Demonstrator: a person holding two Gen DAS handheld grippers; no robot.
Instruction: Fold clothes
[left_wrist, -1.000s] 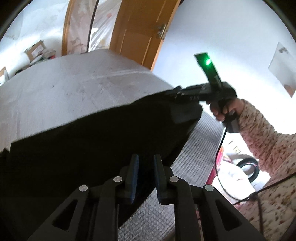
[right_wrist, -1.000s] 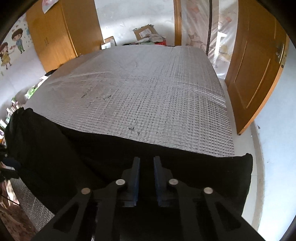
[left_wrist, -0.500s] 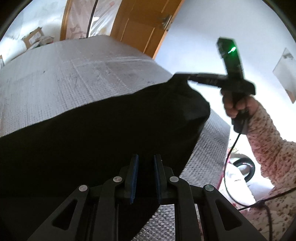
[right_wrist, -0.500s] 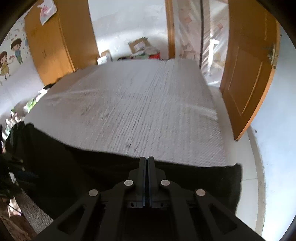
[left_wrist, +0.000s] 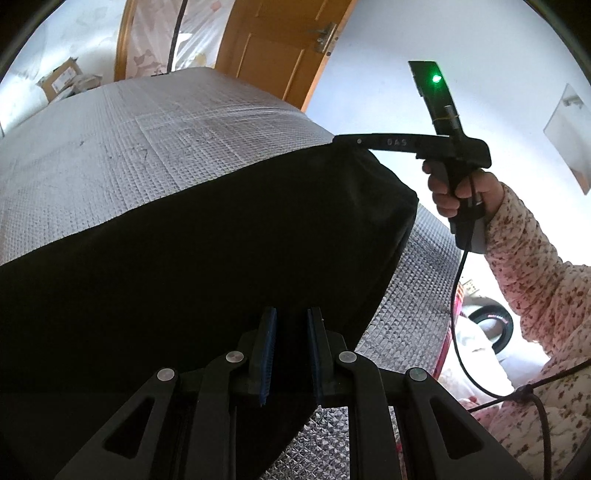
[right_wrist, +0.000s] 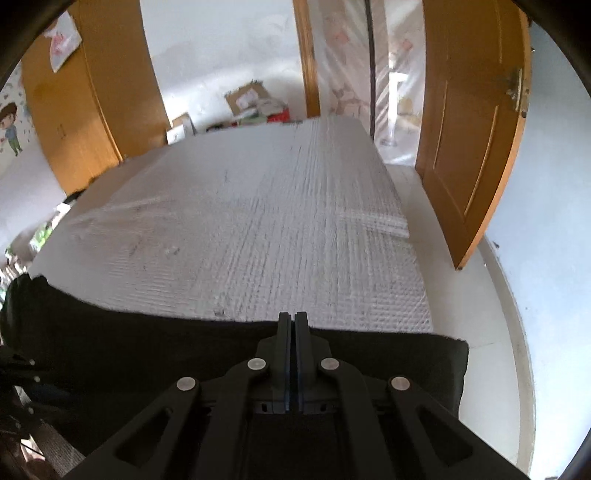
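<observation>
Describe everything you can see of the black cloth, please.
The black cloth is plain, dark and matte, with no print visible. It is lifted at the near end of the silver quilted surface and hangs in a broad sheet with soft folds. The right gripper is shut on its upper edge, which runs straight across to a corner at the right. The left gripper stands open around the cloth's lower part; whether its fingers touch it is unclear.

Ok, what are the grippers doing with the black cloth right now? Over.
Right gripper shut on black cloth's edge, lifting it. Left gripper open, cloth between its fingers. Silver mat ahead, nothing in the way.
</observation>
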